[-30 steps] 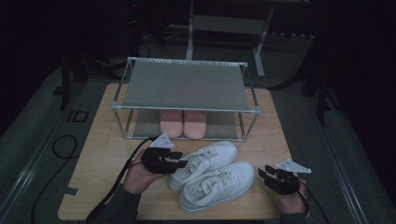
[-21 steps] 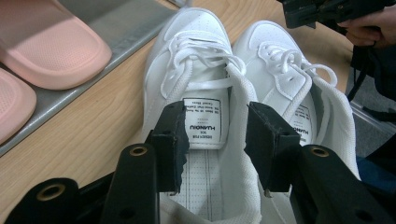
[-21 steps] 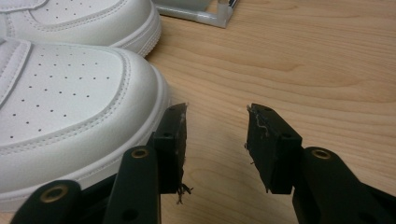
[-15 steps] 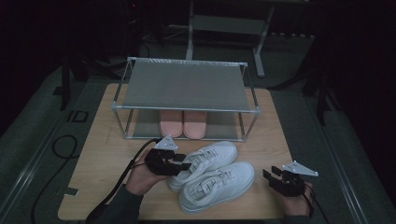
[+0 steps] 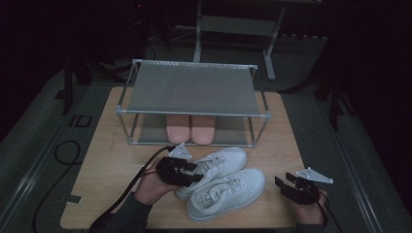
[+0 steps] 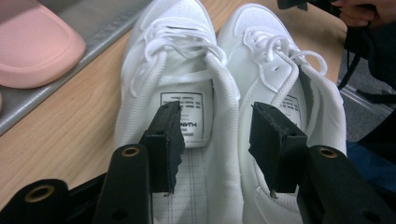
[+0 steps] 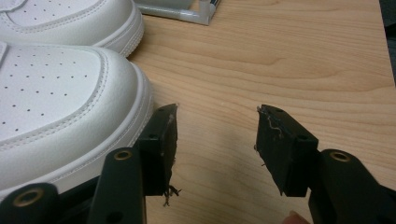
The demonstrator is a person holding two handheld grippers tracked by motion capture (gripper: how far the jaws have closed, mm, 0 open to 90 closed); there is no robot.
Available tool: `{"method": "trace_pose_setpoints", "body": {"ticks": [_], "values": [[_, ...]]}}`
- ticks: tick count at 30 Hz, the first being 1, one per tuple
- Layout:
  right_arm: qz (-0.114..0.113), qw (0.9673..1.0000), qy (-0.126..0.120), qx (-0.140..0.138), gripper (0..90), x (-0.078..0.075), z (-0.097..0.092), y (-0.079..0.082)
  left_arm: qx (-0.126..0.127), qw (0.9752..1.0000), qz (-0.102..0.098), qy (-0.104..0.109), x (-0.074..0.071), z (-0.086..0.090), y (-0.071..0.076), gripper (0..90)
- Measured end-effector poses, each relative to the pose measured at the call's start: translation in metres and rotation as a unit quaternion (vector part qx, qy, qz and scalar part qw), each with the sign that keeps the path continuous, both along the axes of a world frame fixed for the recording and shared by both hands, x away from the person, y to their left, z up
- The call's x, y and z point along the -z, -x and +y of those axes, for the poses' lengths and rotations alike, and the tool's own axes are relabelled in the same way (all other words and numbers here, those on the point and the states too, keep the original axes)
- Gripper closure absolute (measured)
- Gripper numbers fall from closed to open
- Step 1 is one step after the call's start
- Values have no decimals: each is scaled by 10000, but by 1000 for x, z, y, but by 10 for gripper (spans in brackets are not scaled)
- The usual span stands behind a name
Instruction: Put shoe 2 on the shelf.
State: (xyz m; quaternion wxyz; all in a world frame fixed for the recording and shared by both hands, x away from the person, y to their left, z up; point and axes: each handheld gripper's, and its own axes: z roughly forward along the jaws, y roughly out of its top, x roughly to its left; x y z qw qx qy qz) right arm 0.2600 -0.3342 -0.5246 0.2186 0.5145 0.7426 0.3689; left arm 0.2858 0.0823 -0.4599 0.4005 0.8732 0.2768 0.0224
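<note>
On the table (image 5: pixel 111 160), before the rack (image 5: pixel 194 90), sit two white sneakers (image 5: pixel 226 187). Left gripper (image 6: pixel 215 135), jaws just widening, straddles their adjoining collars unpressed; right gripper (image 7: pixel 215 140), just widening too, gapes empty beside one toe.

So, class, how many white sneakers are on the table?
2: the far sneaker and the near sneaker lie side by side before the shoe rack.

Tongue label inside the rear white sneaker (image 6: pixel 182 112): letters "HUAN" readable sideways, remaining print too small.
</note>
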Motion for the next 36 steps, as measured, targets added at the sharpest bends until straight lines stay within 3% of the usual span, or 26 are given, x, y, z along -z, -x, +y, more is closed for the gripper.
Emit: {"method": "trace_pose_setpoints", "body": {"ticks": [9,18,22,26,36], "values": [[62,10000,-5,21,420,2,-1,-1,49,9997,121,-224,5,-9,0,466],[75,10000,-12,11,412,3,1,-1,41,9987,229,-457,8,-18,0,460],[84,10000,-15,18,412,4,1,-1,49,9985,345,-414,9,-23,0,451],[83,10000,-12,5,412,4,1,0,89,9987,339,-368,8,-26,0,436],[64,10000,-12,-4,415,4,2,-1,151,9982,295,-506,9,-29,2,430]]}}
